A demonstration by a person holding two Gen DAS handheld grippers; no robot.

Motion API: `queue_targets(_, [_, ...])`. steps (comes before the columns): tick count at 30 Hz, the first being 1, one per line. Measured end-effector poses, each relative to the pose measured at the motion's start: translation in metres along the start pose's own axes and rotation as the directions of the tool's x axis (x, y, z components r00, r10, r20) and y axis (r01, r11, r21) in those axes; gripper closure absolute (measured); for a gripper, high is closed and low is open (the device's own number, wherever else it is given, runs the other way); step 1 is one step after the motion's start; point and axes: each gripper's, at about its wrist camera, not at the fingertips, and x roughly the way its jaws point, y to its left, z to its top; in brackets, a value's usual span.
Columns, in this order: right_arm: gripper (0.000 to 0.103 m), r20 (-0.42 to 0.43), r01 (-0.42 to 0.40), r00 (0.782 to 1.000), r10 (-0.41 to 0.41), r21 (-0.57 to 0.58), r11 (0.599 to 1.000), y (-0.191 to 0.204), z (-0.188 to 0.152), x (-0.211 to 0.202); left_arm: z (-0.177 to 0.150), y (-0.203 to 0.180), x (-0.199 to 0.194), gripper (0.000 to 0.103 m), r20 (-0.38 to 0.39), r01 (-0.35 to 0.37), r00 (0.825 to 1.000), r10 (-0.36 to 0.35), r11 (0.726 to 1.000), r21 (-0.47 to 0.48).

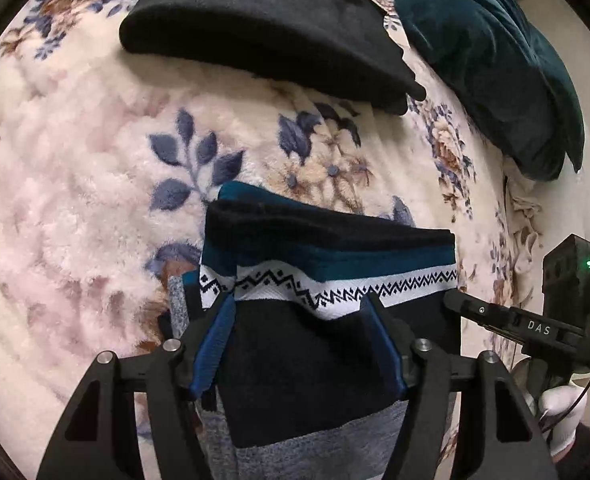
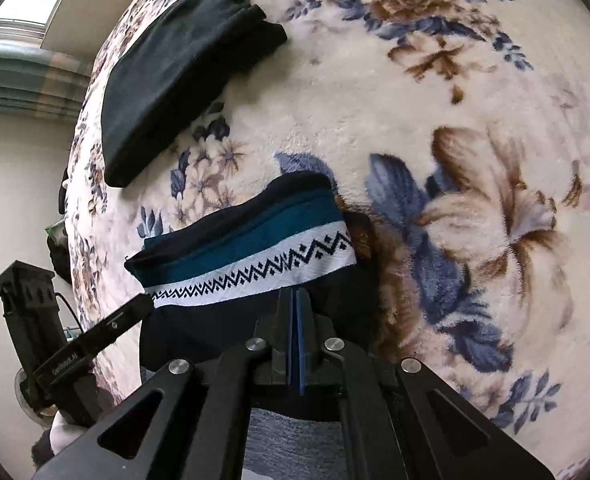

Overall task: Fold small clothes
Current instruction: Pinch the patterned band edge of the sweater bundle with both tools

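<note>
A small knitted garment, navy with a teal band, a white zigzag-patterned band and a grey part, lies folded on the floral blanket. My left gripper is open, its fingers standing apart over the garment's near navy part. My right gripper is shut, its pads pressed together at the garment just below the white band; whether cloth is pinched between them is hidden. In the left wrist view the right gripper's finger touches the garment's right edge.
A folded black garment lies farther back on the blanket; it also shows in the right wrist view. A dark teal velvet cushion sits at the back right. The blanket's edge and a wall are at the left.
</note>
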Motion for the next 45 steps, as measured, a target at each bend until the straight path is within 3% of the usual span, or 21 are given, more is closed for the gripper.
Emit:
queue_targets(3, [0.101, 0.002, -0.002, 1.000, 0.002, 0.003, 1.000, 0.000, 0.001, -0.002, -0.001, 0.007, 0.006, 0.042, -0.003, 0.003, 1.000, -0.003, 1.000, -0.025])
queue_targets(5, [0.101, 0.004, -0.004, 1.000, 0.004, 0.007, 1.000, -0.001, 0.002, -0.004, -0.001, 0.008, 0.006, 0.064, 0.001, -0.030, 1.000, 0.030, 0.999, -0.024])
queue_targets(7, [0.101, 0.007, -0.007, 1.000, 0.007, 0.018, 1.000, -0.003, 0.003, -0.006, -0.003, 0.009, -0.001, 0.069, 0.030, -0.026, 0.999, 0.027, 0.999, -0.027])
queue_targets(15, [0.101, 0.009, -0.006, 1.000, 0.006, 0.042, 0.999, -0.015, 0.000, -0.009, -0.019, 0.026, -0.012, 0.068, -0.011, 0.056, 0.998, -0.058, 0.992, -0.111])
queue_targets(22, [0.101, 0.013, -0.013, 1.000, 0.012, 0.074, 0.997, -0.016, -0.001, -0.008, -0.013, 0.021, 0.000, 0.066, -0.046, 0.044, 0.998, -0.049, 0.993, -0.108])
queue_targets(27, [0.101, 0.012, -0.013, 1.000, 0.012, 0.074, 0.997, -0.014, -0.003, -0.007, -0.019, 0.002, -0.011, 0.071, 0.013, 0.025, 1.000, -0.025, 1.000, 0.003])
queue_targets(29, [0.101, 0.010, -0.009, 1.000, 0.009, 0.075, 0.997, -0.014, -0.003, -0.006, -0.023, -0.006, -0.011, 0.089, 0.028, -0.012, 1.000, 0.011, 0.999, 0.053])
queue_targets(31, [0.101, 0.010, -0.005, 1.000, 0.004, 0.081, 0.997, -0.016, -0.003, -0.005, -0.026, -0.005, -0.013, 0.096, 0.057, -0.023, 0.998, 0.019, 0.998, 0.058])
queue_targets(35, [0.101, 0.015, -0.017, 1.000, 0.015, 0.098, 0.995, -0.017, -0.003, -0.006, -0.030, 0.000, -0.030, 0.100, 0.150, -0.067, 0.987, 0.060, 0.997, 0.046])
queue_targets(38, [0.101, 0.024, -0.014, 1.000, 0.012, 0.077, 0.997, -0.013, -0.004, -0.010, -0.030, 0.006, -0.047, 0.101, 0.214, -0.108, 0.972, 0.099, 0.994, 0.032])
queue_targets(41, [0.101, 0.026, -0.018, 1.000, 0.016, 0.063, 0.998, -0.009, -0.003, -0.011, -0.022, 0.024, -0.050, 0.099, 0.181, -0.002, 0.983, 0.008, 1.000, -0.031])
queue_targets(43, [0.101, 0.021, -0.027, 0.999, 0.026, 0.052, 0.998, -0.006, -0.003, -0.011, -0.017, 0.032, -0.055, 0.097, 0.199, 0.067, 0.979, -0.048, 0.994, -0.089])
queue_targets(45, [0.101, 0.017, -0.023, 1.000, 0.022, 0.044, 0.999, -0.003, -0.002, -0.011, -0.009, 0.032, -0.048, 0.076, 0.178, 0.086, 0.982, -0.067, 0.991, -0.100])
